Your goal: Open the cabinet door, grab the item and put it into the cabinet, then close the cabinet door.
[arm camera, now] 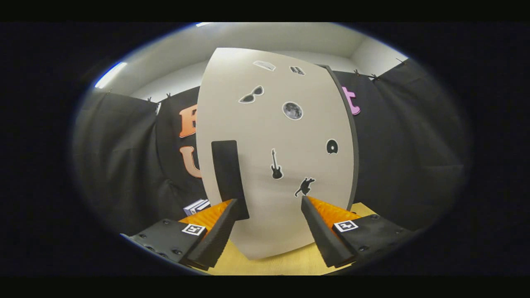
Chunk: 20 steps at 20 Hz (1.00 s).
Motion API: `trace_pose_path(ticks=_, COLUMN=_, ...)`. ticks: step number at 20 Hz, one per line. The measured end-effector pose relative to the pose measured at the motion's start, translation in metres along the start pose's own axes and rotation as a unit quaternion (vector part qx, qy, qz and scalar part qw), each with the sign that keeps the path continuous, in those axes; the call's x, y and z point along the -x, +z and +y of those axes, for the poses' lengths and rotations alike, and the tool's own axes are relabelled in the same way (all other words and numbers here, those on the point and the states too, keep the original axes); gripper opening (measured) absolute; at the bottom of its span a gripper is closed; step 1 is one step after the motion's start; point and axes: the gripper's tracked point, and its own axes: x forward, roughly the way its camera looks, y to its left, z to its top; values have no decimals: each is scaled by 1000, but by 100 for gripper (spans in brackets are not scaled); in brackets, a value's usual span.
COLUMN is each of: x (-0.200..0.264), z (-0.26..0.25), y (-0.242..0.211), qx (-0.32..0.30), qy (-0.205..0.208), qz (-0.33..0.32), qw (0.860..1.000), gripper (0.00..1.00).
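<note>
Cabinet [275, 157]: pale beige, tall, standing upright on the worktop straight ahead of the gripper; its door is closed. A dark edge runs down its right side.

Door handle [228, 176]: a dark vertical bar on the left part of the door, its lower end just beyond the tip of the left finger. Contact cannot be told.

Stickers on the door: sunglasses [251, 95], a round moon [292, 110], a guitar [276, 165], a leaping cat [305, 186], a small dark disc shape [331, 146], and two small ones near the top, too small to tell.

Gripper [270, 205]: jaws spread wide, holding nothing, with the lower part of the door showing between the fingers.

Worktop [265, 265]: light yellow wood-look surface, bare beneath the fingers and at the cabinet's foot.

Books [198, 205]: a small stack of white-edged volumes, beside the cabinet's lower left, partly hidden behind the left finger.

Room: black cloth wall [124, 165] draped on both sides behind the cabinet, pinned with clips along its top edge; grey-white ceiling [265, 39] above, with a strip light [110, 75] at the left.
</note>
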Motion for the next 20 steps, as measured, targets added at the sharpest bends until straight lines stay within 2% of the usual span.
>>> trace_pose_path(ticks=20, x=-60, z=27, y=-2, qx=3, qy=-11, qz=12, qw=1000, gripper=98)
